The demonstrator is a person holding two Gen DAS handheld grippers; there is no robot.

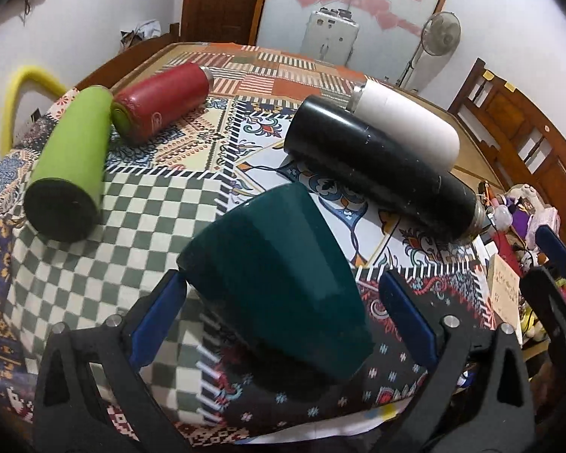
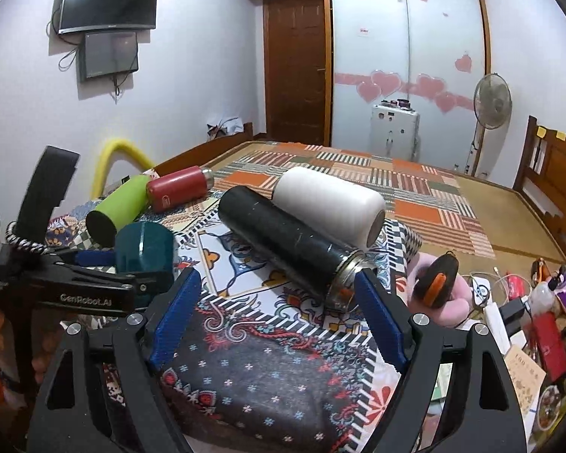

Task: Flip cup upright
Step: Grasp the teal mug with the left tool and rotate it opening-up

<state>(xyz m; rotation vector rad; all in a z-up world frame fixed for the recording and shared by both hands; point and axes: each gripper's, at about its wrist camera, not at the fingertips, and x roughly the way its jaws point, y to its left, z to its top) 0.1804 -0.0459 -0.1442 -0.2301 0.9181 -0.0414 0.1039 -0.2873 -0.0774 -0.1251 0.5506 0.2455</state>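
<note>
A dark green cup (image 1: 279, 283) stands upside down on the patterned cloth, its base up. My left gripper (image 1: 283, 290) is open with its blue pads on either side of the cup, not touching it. In the right wrist view the same cup (image 2: 143, 251) sits between the left gripper's fingers (image 2: 90, 258). My right gripper (image 2: 273, 290) is open and empty, low over the cloth, with its right finger near the steel mouth of a black flask (image 2: 286, 247).
Lying on the cloth (image 1: 162, 196) are a lime green flask (image 1: 71, 162), a red flask (image 1: 158, 102), a black flask (image 1: 377, 166) and a white flask (image 1: 403, 124). Clutter lies past the right edge (image 2: 528, 302). A fan (image 2: 492, 100) stands at the back.
</note>
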